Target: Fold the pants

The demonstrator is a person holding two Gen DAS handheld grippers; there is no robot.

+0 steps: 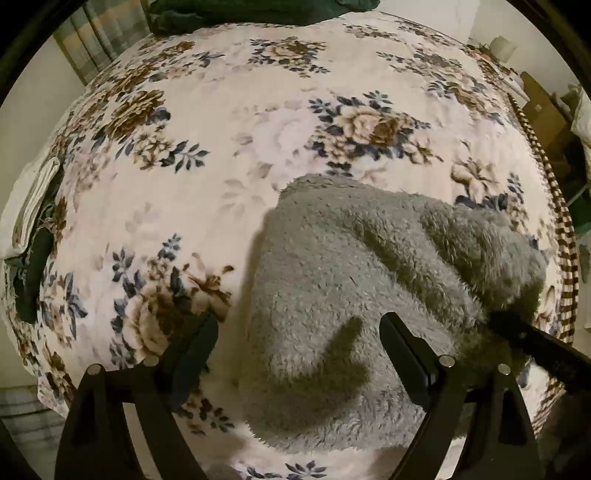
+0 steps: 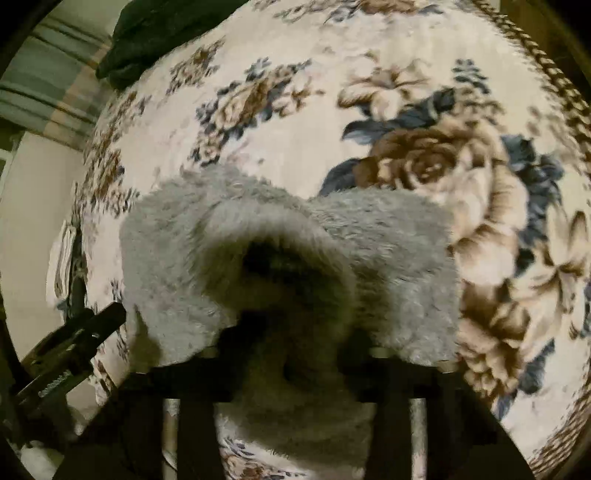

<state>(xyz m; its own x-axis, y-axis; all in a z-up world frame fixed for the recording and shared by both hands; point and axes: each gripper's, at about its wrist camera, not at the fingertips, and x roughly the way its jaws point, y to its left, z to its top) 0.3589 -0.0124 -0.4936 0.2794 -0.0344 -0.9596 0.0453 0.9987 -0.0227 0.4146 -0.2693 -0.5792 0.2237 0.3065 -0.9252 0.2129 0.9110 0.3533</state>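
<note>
The pants (image 1: 351, 280) are grey and fluffy, lying bunched on a floral blanket (image 1: 229, 122). My left gripper (image 1: 299, 354) is open just above their near edge, one finger over the blanket and one over the fleece, holding nothing. My right gripper (image 2: 295, 332) is shut on a lifted fold of the pants (image 2: 280, 258), which drapes over and hides its fingertips. It enters the left wrist view from the right (image 1: 517, 332), and the left gripper shows at the left of the right wrist view (image 2: 88, 328).
A dark green garment (image 1: 236, 14) lies at the blanket's far edge. Folded white and dark cloths (image 1: 33, 236) sit at the left edge. The bed's braided right border (image 1: 554, 206) has furniture and boxes (image 1: 543, 107) beyond it.
</note>
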